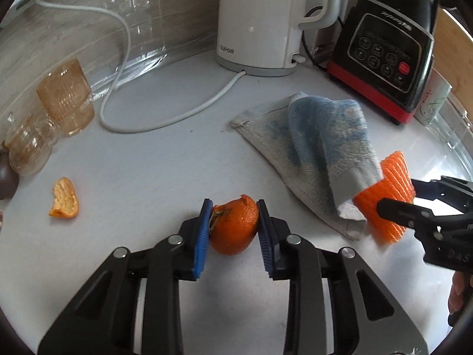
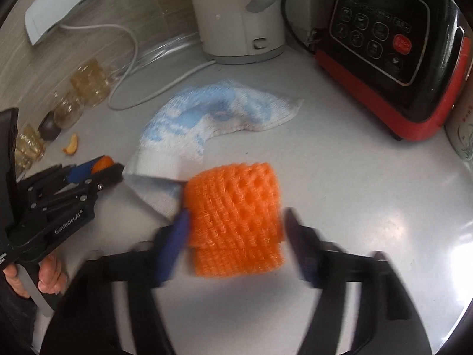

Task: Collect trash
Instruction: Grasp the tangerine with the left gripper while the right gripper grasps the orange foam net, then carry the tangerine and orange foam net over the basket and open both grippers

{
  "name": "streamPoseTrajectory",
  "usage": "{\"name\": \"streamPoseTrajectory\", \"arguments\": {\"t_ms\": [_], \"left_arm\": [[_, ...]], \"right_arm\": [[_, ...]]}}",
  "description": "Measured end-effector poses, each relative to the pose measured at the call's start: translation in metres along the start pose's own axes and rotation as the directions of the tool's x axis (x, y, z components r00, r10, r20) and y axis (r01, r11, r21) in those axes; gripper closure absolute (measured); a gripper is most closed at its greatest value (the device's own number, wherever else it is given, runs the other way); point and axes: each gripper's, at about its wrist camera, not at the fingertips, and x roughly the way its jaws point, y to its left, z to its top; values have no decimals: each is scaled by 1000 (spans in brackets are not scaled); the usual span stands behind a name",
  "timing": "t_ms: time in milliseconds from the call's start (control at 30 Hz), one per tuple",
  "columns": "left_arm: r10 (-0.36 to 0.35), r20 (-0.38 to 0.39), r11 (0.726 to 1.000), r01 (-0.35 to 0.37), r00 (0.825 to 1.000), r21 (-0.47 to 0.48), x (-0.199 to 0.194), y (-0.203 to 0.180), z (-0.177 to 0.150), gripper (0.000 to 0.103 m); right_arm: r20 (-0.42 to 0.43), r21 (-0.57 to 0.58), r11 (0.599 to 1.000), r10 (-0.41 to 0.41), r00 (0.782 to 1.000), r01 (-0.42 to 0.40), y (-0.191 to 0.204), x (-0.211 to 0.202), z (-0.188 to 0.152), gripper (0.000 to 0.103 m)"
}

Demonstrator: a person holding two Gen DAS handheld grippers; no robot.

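Fingers of the left gripper sit on either side of the orange peel, both blue pads touching its skin — clamped on it, I judge, with the peel low over the counter or resting on it near the front edge. The right gripper straddles the foam net: its left pad presses the net's side, while the right pad looks just off it, though blur makes it impossible to say whether the grasp has closed. The net lies against the near end of the towel, possibly on a fold of it, so the right fingers should close on the net alone and lift straight up; dragging sideways would likely pull the towel along. The net is soft and will squash, so a firm squeeze across its middle should hold better than a nip at its rim. The peel is a hollow shell that may collapse or slip — moderate pressure and a slow lift seem wise. A smaller peel scrap lies toward the left edge, close to the glasses — it remains to be collected and calls for a careful approach clear of them. At the back stand the kettle, with its cord looping across the counter, and the blender toward the right rear corner; neither is in the way.
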Motion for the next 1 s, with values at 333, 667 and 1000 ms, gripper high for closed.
{"name": "streamPoseTrajectory", "arguments": {"t_ms": [333, 667, 1000], "left_arm": [[-29, 18, 1000, 29, 999, 10, -50, -1, -11, 75], [-94, 11, 994, 94, 995, 47, -129, -26, -63, 75], [-60, 2, 998, 60, 998, 10, -212, -68, -152, 75]], "right_arm": [[32, 55, 998, -13, 999, 11, 7, -52, -38, 71], [34, 101, 994, -45, 998, 41, 35, -124, -117, 71], [1, 18, 999, 30, 1000, -31, 64, -178, -205, 70]]}}
